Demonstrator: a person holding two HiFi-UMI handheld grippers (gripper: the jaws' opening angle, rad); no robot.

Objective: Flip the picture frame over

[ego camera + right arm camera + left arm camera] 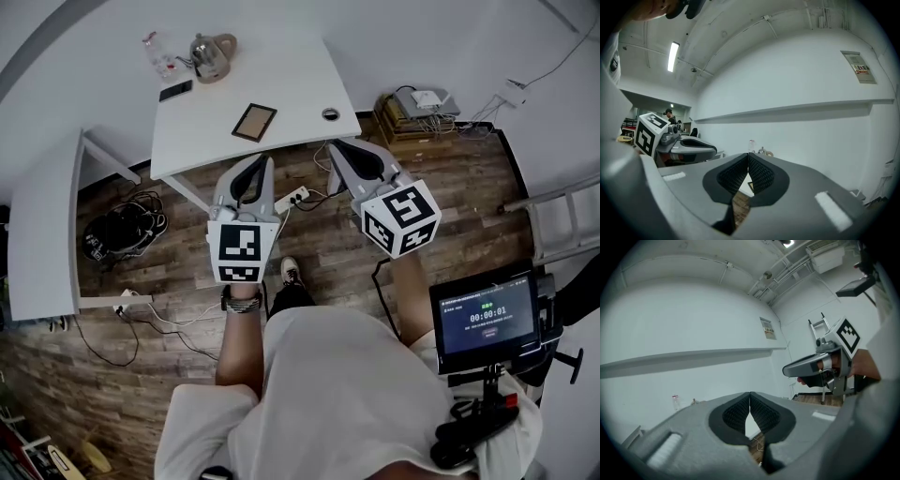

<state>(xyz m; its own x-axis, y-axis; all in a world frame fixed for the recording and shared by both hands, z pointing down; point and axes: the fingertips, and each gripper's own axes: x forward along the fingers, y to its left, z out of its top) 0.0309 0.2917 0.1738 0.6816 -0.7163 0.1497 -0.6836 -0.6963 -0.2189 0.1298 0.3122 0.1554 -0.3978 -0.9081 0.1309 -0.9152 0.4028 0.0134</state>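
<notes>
Brown-rimmed rectangular picture frame (254, 122) is noted lying flat on the white tabletop (300, 66), upper centre of the head view. It is set at a slant near the table's front edge. It is well apart from both grippers, which are held over the wood-plank floor (187, 244), short of the table.

The left gripper (263, 161), grey with a black-and-white marker cube, is seen centre-left. Its jaws are pressed together at the tips with nothing between them, as read in the left gripper view.

The right gripper (335, 147), of the same build, is seen centre-right, just below the table's front corner. Its jaws are likewise closed tip to tip and empty, as read in the right gripper view.

The two grippers are held side by side, both pointed toward the table.

Other items recorded, upper left of the head view, at the back of the table:
- a glass kettle (212, 56) on a tan base
- a clear plastic bottle (153, 49)
- a black phone (175, 90)

A small dark ring (330, 114) is noted near the table's right edge. A white power strip (292, 197) is seen on the floor between the grippers. A black-framed screen (486, 316) showing a timer is at lower right.
</notes>
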